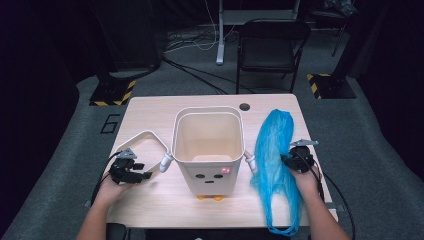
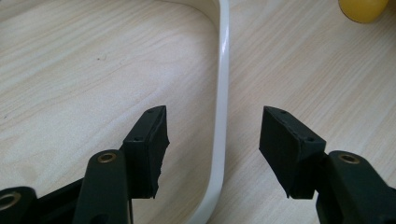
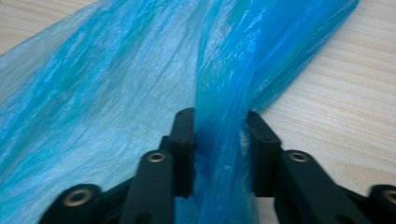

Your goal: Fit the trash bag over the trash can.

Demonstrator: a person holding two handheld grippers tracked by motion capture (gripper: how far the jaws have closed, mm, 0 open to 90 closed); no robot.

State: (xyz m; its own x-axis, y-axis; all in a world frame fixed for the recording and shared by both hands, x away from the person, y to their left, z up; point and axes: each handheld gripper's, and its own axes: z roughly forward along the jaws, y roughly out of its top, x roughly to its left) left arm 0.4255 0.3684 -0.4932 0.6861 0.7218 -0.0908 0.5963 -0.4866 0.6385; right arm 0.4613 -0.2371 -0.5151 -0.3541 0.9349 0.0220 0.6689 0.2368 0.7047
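A cream plastic bin (image 1: 207,145) with a drawn face stands at the middle of the wooden table (image 1: 150,110). Its thin white handle (image 1: 142,136) lies flat on the table to the left. My left gripper (image 1: 145,175) is open, and the handle (image 2: 219,116) runs between its jaws (image 2: 212,140) without touching either pad. A long blue plastic bag (image 1: 272,165) lies stretched out to the right of the bin. My right gripper (image 1: 286,160) is at the bag's right edge. In the right gripper view its jaws (image 3: 219,140) pinch a gathered fold of the blue bag (image 3: 116,84).
One of the bin's yellow feet (image 2: 362,9) shows at the top right of the left gripper view. A dark cable hole (image 1: 244,106) sits near the table's far edge. A black folding chair (image 1: 270,47) and cables stand on the floor beyond the table.
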